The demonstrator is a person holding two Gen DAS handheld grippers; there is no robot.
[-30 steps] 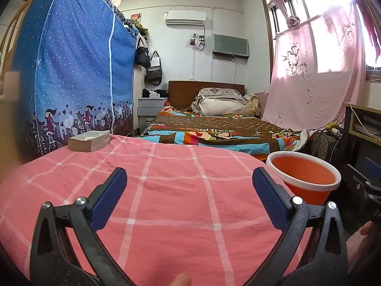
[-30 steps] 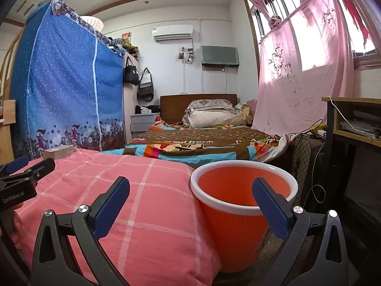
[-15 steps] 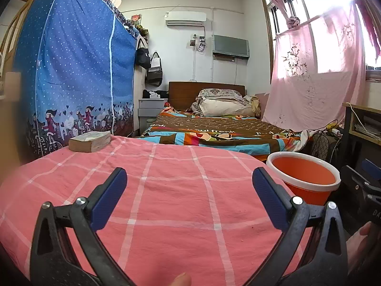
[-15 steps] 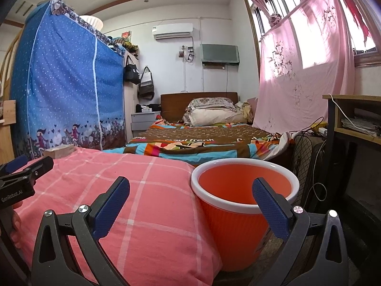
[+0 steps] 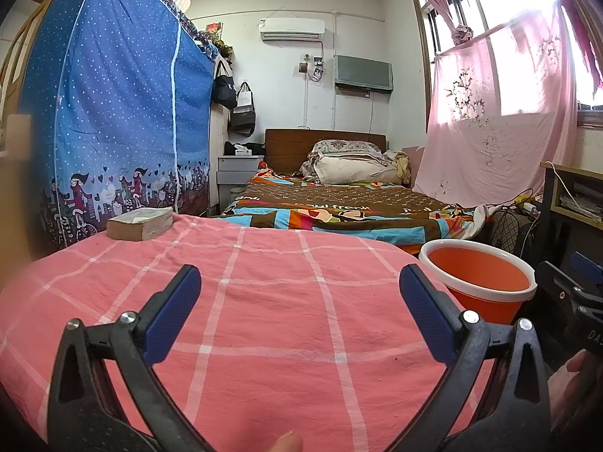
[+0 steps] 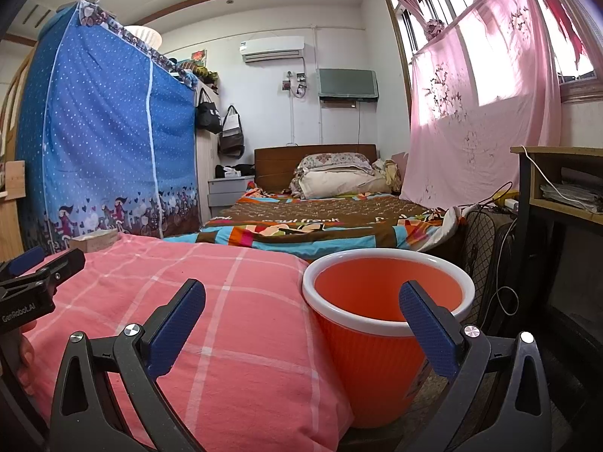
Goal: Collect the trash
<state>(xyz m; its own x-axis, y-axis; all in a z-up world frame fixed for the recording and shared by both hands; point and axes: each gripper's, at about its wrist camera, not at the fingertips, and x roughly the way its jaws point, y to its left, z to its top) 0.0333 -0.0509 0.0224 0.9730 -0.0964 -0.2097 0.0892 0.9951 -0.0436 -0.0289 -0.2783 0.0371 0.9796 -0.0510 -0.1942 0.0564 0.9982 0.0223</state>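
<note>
The left gripper (image 5: 299, 288) is spread wide and holds nothing, low in the frame over the pink checked bedspread (image 5: 271, 301). The right gripper (image 6: 301, 301) is likewise spread and empty, with the orange bin (image 6: 377, 354) behind it at lower centre, just beside the bed's edge. A book (image 5: 140, 223) lies at the bedspread's far left.
</note>
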